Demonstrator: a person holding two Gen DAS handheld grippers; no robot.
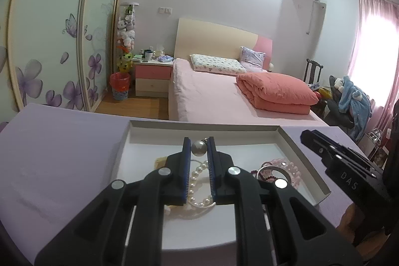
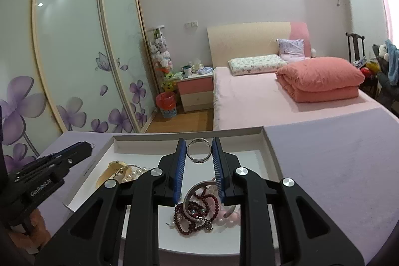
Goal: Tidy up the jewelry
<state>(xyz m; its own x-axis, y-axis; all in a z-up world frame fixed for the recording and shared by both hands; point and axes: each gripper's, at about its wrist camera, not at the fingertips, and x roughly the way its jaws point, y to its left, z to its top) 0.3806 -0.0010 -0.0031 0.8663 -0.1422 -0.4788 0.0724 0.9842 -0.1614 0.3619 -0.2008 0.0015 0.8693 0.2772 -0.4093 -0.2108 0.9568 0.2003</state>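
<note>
A shallow white tray [image 1: 139,131] [image 2: 270,148] sits on a lavender table. My left gripper [image 1: 198,147] is shut on a large grey pearl [image 1: 198,148] and holds it above the tray. Under it lies a white pearl bracelet [image 1: 197,178]. My right gripper [image 2: 199,150] is shut on a silver ring [image 2: 199,150] above the tray. Below it lie a dark red bead bracelet [image 2: 194,213], a silver bangle [image 2: 197,188] and pink beads [image 2: 230,216]. A gold piece [image 2: 112,171] and pearls [image 2: 134,172] lie at the tray's left.
The lavender table [image 1: 62,153] [image 2: 336,166] spreads around the tray. Each gripper shows in the other's view: the right one [image 1: 344,166], the left one [image 2: 49,166]. Behind are a bed [image 1: 224,96], a nightstand [image 1: 153,79] and wardrobe doors [image 2: 69,54].
</note>
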